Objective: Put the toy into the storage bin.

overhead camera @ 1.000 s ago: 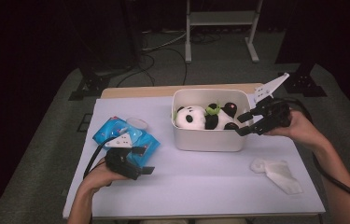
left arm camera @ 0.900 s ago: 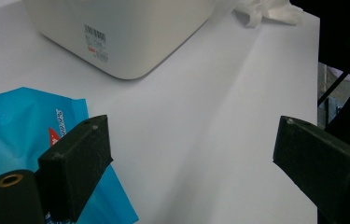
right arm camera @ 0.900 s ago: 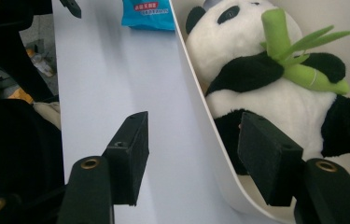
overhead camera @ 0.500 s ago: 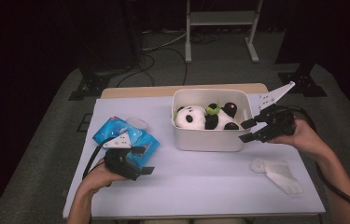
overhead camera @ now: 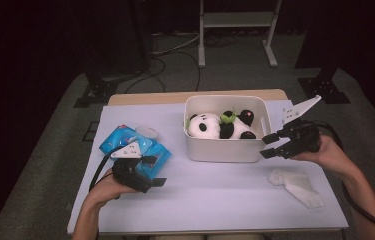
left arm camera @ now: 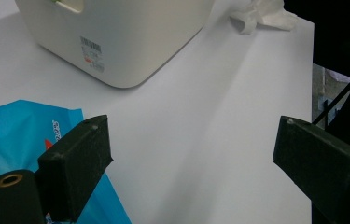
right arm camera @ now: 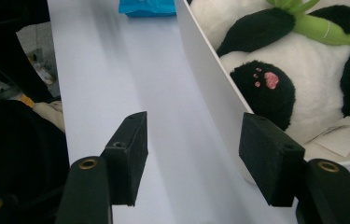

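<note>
White plastic bin (overhead camera: 225, 147) sits mid-worktop with the plush panda (overhead camera: 212, 125) lying inside, and the right claw (overhead camera: 274, 146) is at the bin's right end, jaws apart, one each side of the wall. Looks like the step is taking hold of that rim; next it must slide further on and pinch squarely. Left claw (overhead camera: 147, 172) rests wide open, empty, by the blue wipes pack (overhead camera: 125, 142).
</note>
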Tool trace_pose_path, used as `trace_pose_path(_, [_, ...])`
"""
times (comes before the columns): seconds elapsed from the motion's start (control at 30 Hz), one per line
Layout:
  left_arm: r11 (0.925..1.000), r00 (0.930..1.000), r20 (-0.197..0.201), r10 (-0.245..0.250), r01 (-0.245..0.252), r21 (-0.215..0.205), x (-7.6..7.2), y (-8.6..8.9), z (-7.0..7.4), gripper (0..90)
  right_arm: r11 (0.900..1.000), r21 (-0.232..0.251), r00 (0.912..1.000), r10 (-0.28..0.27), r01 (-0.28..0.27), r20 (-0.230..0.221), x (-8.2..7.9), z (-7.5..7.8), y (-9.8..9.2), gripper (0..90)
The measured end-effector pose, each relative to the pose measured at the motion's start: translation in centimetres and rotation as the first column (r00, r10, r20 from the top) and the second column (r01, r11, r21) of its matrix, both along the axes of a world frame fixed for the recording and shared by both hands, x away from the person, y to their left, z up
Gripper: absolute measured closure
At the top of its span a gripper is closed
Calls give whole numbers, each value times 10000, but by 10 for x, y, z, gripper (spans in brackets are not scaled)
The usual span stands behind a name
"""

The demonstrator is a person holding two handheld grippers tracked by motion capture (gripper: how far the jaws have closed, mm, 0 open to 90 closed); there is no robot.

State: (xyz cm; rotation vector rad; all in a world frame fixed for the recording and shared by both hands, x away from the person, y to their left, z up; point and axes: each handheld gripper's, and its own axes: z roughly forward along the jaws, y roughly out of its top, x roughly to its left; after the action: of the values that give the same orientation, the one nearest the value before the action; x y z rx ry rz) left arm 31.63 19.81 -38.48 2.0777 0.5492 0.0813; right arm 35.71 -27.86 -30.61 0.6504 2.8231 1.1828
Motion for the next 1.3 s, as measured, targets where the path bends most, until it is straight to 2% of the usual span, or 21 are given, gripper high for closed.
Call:
trace_pose_path(0.73, [9999, 9999, -116, -33, 34, 99, -1, -5, -4, 106, 9971, 292, 9971, -699, 708, -317, -18, -33, -29, 398])
trace_pose_path(1.3, [9999, 9999, -26, -134, 134, 50, -2, -8, -3, 106, 9899, 375, 9876, -1329, 1364, -833, -32, -66, -50, 388])
